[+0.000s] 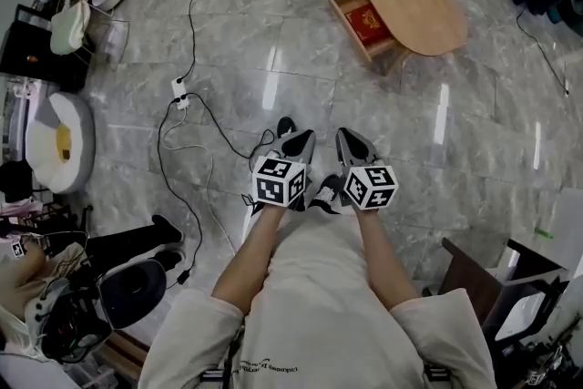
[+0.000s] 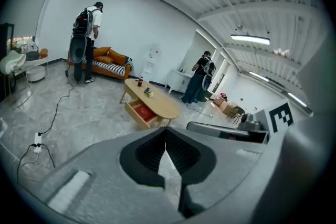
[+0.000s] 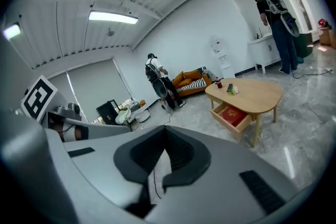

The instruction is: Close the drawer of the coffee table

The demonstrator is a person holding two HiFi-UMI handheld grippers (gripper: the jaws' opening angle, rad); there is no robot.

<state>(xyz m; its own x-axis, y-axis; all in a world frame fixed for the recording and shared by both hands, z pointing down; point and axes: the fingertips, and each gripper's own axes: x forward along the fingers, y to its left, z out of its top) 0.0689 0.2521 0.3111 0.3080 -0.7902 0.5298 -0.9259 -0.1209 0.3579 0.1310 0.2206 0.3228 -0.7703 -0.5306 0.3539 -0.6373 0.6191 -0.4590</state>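
Left hand-held gripper (image 1: 299, 144) and right hand-held gripper (image 1: 354, 144) are hanging side by side, jaws closed on nothing; the drawer (image 1: 365, 23) is standing pulled out of the bench (image 1: 426, 3) (well apart from both).

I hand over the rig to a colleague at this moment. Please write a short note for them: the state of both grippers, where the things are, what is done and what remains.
Left gripper: jaws together, empty, held low in front of the body.
Right gripper: the same, close beside it.
The oval light wooden coffee table stands across the grey marble floor, far from both grippers. Its wooden drawer is pulled out on the side facing us, with a flat red item inside.
Done: nothing yet; the drawer is open.
Left: walk to the table, put a gripper against the drawer front and push it in until flush.
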